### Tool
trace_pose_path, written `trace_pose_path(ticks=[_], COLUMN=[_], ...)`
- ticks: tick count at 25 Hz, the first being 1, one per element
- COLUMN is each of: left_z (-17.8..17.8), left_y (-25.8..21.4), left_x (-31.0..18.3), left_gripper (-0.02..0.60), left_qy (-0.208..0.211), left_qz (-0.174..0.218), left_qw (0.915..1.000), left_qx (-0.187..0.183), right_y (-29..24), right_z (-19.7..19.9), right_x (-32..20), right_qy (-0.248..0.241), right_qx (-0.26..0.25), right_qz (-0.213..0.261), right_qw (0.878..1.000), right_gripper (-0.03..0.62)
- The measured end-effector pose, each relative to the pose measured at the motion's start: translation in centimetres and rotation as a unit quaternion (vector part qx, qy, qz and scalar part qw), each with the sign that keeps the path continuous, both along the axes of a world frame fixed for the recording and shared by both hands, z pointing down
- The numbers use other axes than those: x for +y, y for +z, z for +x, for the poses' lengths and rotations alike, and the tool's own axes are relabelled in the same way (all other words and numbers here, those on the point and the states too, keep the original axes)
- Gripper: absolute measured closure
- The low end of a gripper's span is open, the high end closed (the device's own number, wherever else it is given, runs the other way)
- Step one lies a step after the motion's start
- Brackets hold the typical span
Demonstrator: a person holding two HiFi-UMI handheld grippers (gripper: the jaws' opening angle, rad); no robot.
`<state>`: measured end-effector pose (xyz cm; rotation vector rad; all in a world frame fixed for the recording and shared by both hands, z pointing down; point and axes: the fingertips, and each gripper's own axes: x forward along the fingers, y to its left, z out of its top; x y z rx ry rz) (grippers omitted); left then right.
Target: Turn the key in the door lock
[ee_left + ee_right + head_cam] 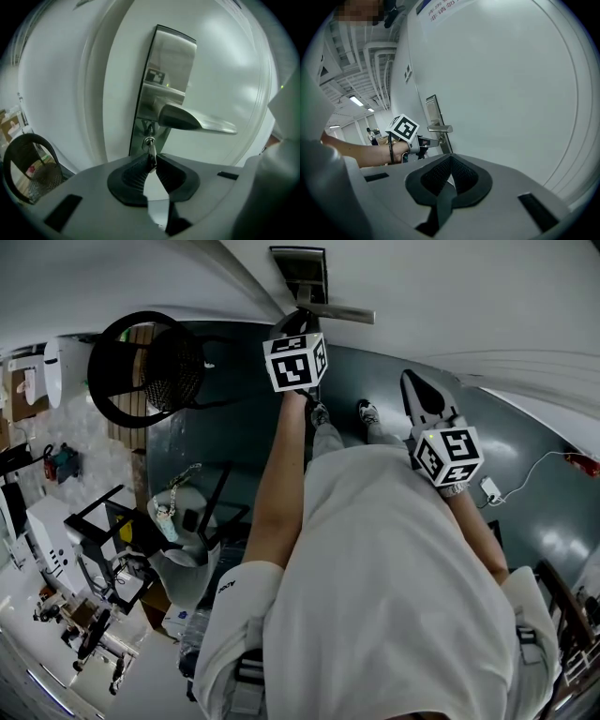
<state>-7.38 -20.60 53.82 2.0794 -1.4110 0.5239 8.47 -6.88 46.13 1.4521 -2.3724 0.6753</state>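
Left gripper [151, 161] has its jaws narrowed onto the key [150, 150], which sits in the lock [148, 133] just below the door handle [197, 121]. Only the pad tips bite, so the twist should probably run about the key's own line, with a firm squeeze and no sideways pull, or it may slip. Right gripper [450, 161] hangs apart from the door, jaws together on nothing.

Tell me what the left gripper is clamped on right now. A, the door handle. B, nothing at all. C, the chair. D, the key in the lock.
D: in the left gripper view, the left gripper pinches the key that sticks out of the lock, just below the handle, which it does not touch.
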Motion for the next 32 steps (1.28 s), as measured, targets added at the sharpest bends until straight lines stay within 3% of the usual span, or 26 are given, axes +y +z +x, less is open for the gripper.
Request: trace_pose_path(ticks=[5,6,7,9,10,12,14,16,19,20,22,24,28,30,32], left_z=[-0.1,-0.1,-0.1,-0.2,-0.3,-0.2,0.1,0.3,0.4,0.4,0.4,0.3,0.9,0.8,0.1], left_y=[0.3,0.4,0.5,0.3,0.2,0.0,-0.4,-0.7,-1.1,-1.3,-1.6,-1.8,-1.3,-1.1,-1.2], left_x=[0.1,0.2,0.2,0.2,0.3,0.4,0.5,0.6,0.7,0.8,0.9,1.1,2.8,4.0,5.1], left_gripper=[0.525,0.525,0.553,0.554,0.554,0.554,0.552,0.552,0.541,0.537,0.531,0.531,0.530,0.531,0.532], left_qy=[0.002,-0.002,-0.011,-0.028,-0.028,-0.022,-0.011,0.001,0.018,0.023,0.025,0.028,0.053,0.052,0.050], left_qz=[-0.034,-0.046,-0.062,-0.086,-0.085,-0.080,-0.083,-0.092,-0.102,-0.103,-0.102,-0.095,-0.098,-0.103,-0.088], left_qw=[0.9950,0.9898,0.9786,0.9398,0.9259,0.9097,0.8863,0.8525,0.7911,0.7742,0.7527,0.7497,0.7762,0.7940,0.8246], left_qx=[0.094,0.135,0.196,0.330,0.367,0.407,0.455,0.515,0.603,0.624,0.650,0.654,0.621,0.597,0.557], right_y=[0.0,0.0,0.0,-0.1,-0.1,-0.3,-0.4,-0.4,-0.5,-0.5,-0.7,-0.8,-0.6,-0.6,-0.8], right_z=[-1.2,-1.4,-1.6,-1.8,-1.9,-1.7,-1.5,-1.5,-1.8,-1.8,-1.8,-1.9,-2.2,-2.5,-3.0], right_x=[0.0,0.0,0.0,-0.1,-0.1,-0.2,-0.2,-0.1,0.0,0.0,0.1,0.0,-0.2,-0.2,-0.2], right_qy=[0.004,0.006,0.008,0.013,0.017,0.025,0.032,0.038,0.041,0.043,0.045,0.046,0.038,0.028,0.017], right_qx=[0.004,0.005,0.006,0.009,0.011,0.012,0.013,0.015,0.018,0.019,0.019,0.020,0.018,0.016,0.013], right_qz=[0.002,0.003,0.004,0.006,0.006,0.007,0.006,0.006,0.007,0.007,0.007,0.007,0.008,0.008,0.008], right_qw=[1.000,1.000,1.000,1.000,1.000,1.000,0.999,0.999,0.999,0.999,0.999,0.999,0.999,0.999,1.000], right_gripper=[0.602,0.602,0.602,0.602,0.602,0.602,0.602,0.602,0.602,0.602,0.602,0.602,0.602,0.602,0.602])
